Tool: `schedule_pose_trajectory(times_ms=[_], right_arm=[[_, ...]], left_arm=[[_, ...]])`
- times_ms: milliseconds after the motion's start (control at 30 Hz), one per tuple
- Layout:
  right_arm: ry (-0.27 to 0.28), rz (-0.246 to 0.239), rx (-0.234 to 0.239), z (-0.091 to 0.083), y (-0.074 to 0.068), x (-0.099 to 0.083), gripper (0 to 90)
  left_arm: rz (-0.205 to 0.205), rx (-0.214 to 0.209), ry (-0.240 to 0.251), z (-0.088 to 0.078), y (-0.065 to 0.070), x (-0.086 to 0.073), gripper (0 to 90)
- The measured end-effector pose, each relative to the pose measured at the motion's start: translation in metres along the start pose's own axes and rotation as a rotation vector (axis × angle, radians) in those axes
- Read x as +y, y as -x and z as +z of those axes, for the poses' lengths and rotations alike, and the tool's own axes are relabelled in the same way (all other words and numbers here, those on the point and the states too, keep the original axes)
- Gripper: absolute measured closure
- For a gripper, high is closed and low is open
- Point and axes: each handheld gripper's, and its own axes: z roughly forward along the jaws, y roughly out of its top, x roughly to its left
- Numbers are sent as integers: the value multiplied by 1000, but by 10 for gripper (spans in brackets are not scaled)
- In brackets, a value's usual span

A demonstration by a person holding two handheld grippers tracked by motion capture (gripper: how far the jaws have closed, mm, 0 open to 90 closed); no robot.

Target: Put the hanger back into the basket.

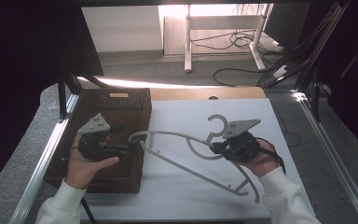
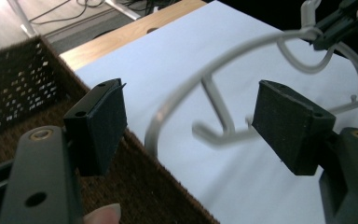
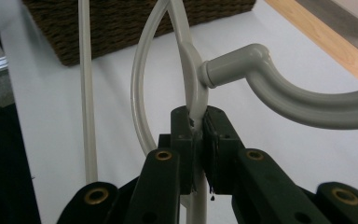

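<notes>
Grey plastic hanger (image 1: 193, 154) held over the white bench (image 1: 261, 116) by the right claw (image 1: 220, 148), one arm end reaching the left claw (image 1: 130, 148).

The right claw was seen clamped narrow on the hanger's thin frame just below the hook (image 3: 279, 88), pads pressed flat on both sides of it. The left claw stood wide, its pads (image 2: 103, 122) well apart, and the hanger's curved arm end (image 2: 168, 112) lay between them untouched, over the edge of the dark woven basket (image 1: 116, 140). The hanger was judged light, stiff and a bit springy, smooth enough to pivot in a single pinch. It was likely to swing about the neck grip, so a second hold near the arm end was judged best. The thin bars were judged liable to bend or snap if twisted.
</notes>
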Motion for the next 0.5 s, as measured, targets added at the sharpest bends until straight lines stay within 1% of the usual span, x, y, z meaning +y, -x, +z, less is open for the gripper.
schedule_pose_trajectory(times_ms=[33,133,200,267,300,367,400,433,500], right_arm=[[-2,-8,8,1,-1,1,833],[-4,-34,34,3,-5,6,833],[-11,-46,52,4,-9,8,833],[-17,-57,64,5,-11,11,833],[-19,-62,70,6,-12,12,833],[-18,-74,87,7,-13,14,833],[-16,-81,99,8,-12,14,833],[-13,-85,112,9,-13,15,833],[-14,-92,119,10,-14,16,832]], left_arm=[[11,-8,-1,1,0,4,257],[25,-35,-10,6,-1,14,265],[40,-62,-25,11,-1,21,272],[57,-112,-48,17,-1,27,281],[60,-142,-64,21,-1,30,284],[62,-187,-97,27,-3,35,294],[63,-214,-121,32,-4,37,297],[67,-226,-136,35,-5,38,301],[74,-259,-178,43,-6,40,311]])
